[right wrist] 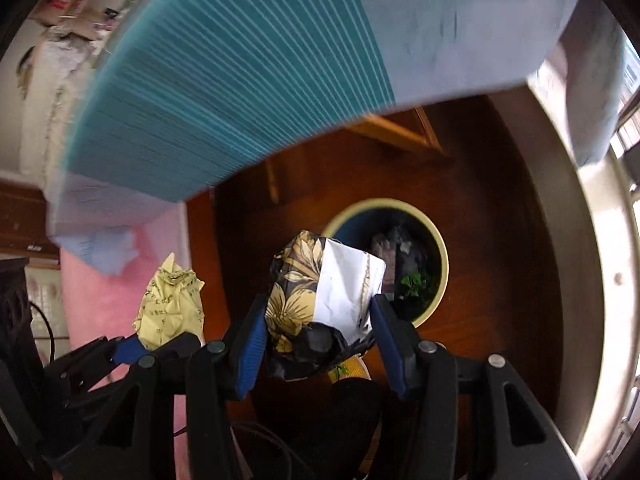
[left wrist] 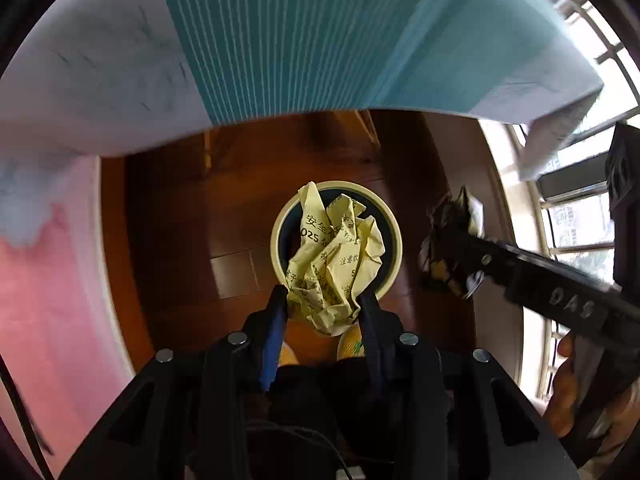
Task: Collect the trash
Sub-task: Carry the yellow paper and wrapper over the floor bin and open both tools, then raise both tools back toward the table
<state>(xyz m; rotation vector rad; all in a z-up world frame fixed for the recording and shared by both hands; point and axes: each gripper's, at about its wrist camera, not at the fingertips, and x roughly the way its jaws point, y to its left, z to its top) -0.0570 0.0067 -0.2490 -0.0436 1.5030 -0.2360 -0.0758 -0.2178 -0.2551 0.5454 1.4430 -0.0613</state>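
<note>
My left gripper [left wrist: 324, 300] is shut on a crumpled yellow paper ball [left wrist: 336, 256] with black print, held right above a round bin [left wrist: 394, 256] with a cream rim on the wooden floor. My right gripper [right wrist: 320, 316] is shut on a crumpled black-and-white floral paper [right wrist: 320, 300], held above the floor just left of the bin [right wrist: 442, 276]. The bin holds dark trash and green scraps. The right gripper with its paper [left wrist: 448, 240] shows at the right of the left wrist view. The yellow ball [right wrist: 170, 306] shows at the left of the right wrist view.
A table edge draped with a teal-striped and pale cloth [left wrist: 280, 40] overhangs the far side. A pink cloth [left wrist: 44, 300] lies at the left. Wooden legs [right wrist: 396, 132] stand under the table. Windows with bars [left wrist: 580, 220] are at the right.
</note>
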